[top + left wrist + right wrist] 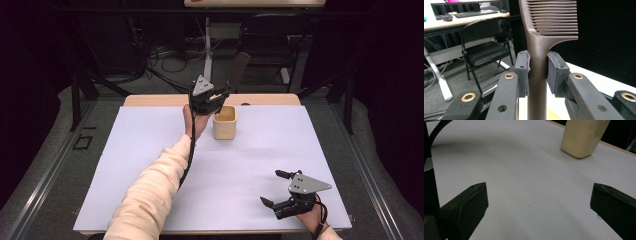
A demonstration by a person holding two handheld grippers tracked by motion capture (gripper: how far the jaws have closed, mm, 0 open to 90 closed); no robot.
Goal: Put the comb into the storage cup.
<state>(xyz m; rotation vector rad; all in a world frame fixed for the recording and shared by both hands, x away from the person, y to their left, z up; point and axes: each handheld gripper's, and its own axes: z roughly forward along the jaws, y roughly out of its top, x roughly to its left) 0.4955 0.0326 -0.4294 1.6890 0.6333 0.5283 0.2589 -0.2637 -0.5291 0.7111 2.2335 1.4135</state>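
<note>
A dark brown comb [537, 47] stands upright between my left gripper's pads [522, 72], which press on its handle; its teeth point right at the top of the left gripper view. From above, my left gripper [220, 95] holds the comb [239, 67] over the cream cup [224, 122] at the back of the table. The comb's lower end reaches toward the cup's mouth. My right gripper [274, 187] rests open near the front right edge, nothing between its jaws. The cup [584, 136] appears far off in the right gripper view.
A white sheet [150, 150] covers the wooden table. Behind the table stand a black folding chair [267, 35], cables and a desk leg. A cable trails from my left gripper along the cream sleeve [150, 195].
</note>
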